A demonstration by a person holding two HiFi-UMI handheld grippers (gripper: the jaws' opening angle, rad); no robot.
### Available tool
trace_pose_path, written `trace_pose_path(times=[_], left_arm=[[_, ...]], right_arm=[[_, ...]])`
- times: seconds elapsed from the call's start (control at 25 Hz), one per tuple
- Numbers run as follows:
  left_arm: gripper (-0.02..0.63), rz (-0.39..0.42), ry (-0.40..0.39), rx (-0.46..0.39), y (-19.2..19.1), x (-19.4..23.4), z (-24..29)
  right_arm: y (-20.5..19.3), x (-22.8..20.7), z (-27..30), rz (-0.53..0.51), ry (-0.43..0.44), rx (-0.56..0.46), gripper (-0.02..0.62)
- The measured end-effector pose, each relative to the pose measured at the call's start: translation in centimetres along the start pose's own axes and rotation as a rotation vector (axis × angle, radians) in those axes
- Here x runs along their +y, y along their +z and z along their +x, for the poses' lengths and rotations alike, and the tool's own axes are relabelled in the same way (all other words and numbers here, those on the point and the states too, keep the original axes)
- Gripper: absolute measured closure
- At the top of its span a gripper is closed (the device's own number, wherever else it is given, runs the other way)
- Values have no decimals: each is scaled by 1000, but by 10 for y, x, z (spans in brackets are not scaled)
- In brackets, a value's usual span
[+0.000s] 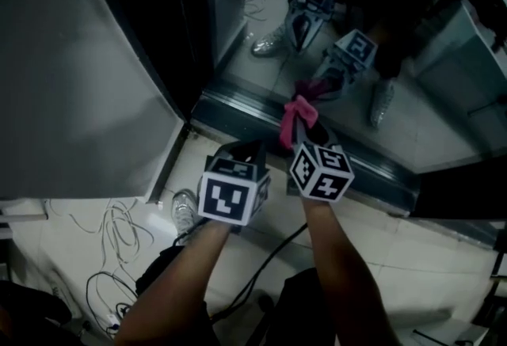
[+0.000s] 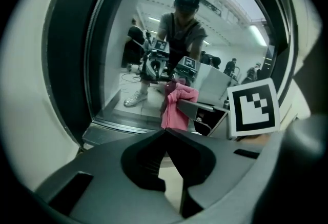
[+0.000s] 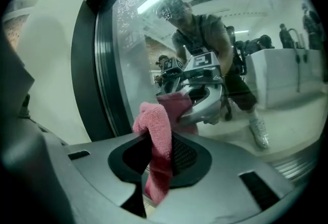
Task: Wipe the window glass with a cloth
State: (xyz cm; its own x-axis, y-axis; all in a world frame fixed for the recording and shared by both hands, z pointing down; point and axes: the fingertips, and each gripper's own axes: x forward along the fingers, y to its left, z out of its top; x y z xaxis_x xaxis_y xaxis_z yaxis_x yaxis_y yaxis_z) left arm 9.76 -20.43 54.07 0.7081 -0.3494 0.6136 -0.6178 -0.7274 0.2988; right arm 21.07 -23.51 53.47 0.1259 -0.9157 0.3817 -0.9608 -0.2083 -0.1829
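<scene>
The right gripper view alone shows the grip. There the right claw (image 3: 159, 152) is clamped on a pink terry cloth (image 3: 155, 123), which runs up between the two ribbed pads, bulges in a folded lump above the tips and hangs out below them. The lump meets its own reflection in the large clear window glass (image 3: 138, 48) just ahead of the tips, though how hard it presses on the pane cannot be told. The left gripper view shows what the head view does not: the left claw (image 2: 165, 137) is closed, its tips meeting with nothing between them. The cloth lies ahead of it and to its right, apart from it. The head view gives the layout. Both claws are side by side, the left one slightly behind, pointing at the bottom of the pane just above the dark metal sill (image 1: 238, 111). A white tiled floor (image 1: 372, 222) lies under the forearms, and loose thin cables (image 1: 111, 237) trail to the left claw's left. The glass mirrors both claws and the person holding them.
</scene>
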Motion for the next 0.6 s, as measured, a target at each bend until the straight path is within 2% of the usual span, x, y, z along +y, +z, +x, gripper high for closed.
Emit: trace_pose_path(times=[0.12, 0.32, 0.6], left_arm=[[606, 17, -47, -13, 4, -29, 13], [606, 24, -110, 13, -6, -67, 31], [606, 71, -156, 37, -15, -111, 51]], right_arm=[[0, -25, -16, -2, -31, 5, 525], [-3, -59, -40, 7, -73, 6, 524], [-6, -108, -75, 31, -130, 0, 525]])
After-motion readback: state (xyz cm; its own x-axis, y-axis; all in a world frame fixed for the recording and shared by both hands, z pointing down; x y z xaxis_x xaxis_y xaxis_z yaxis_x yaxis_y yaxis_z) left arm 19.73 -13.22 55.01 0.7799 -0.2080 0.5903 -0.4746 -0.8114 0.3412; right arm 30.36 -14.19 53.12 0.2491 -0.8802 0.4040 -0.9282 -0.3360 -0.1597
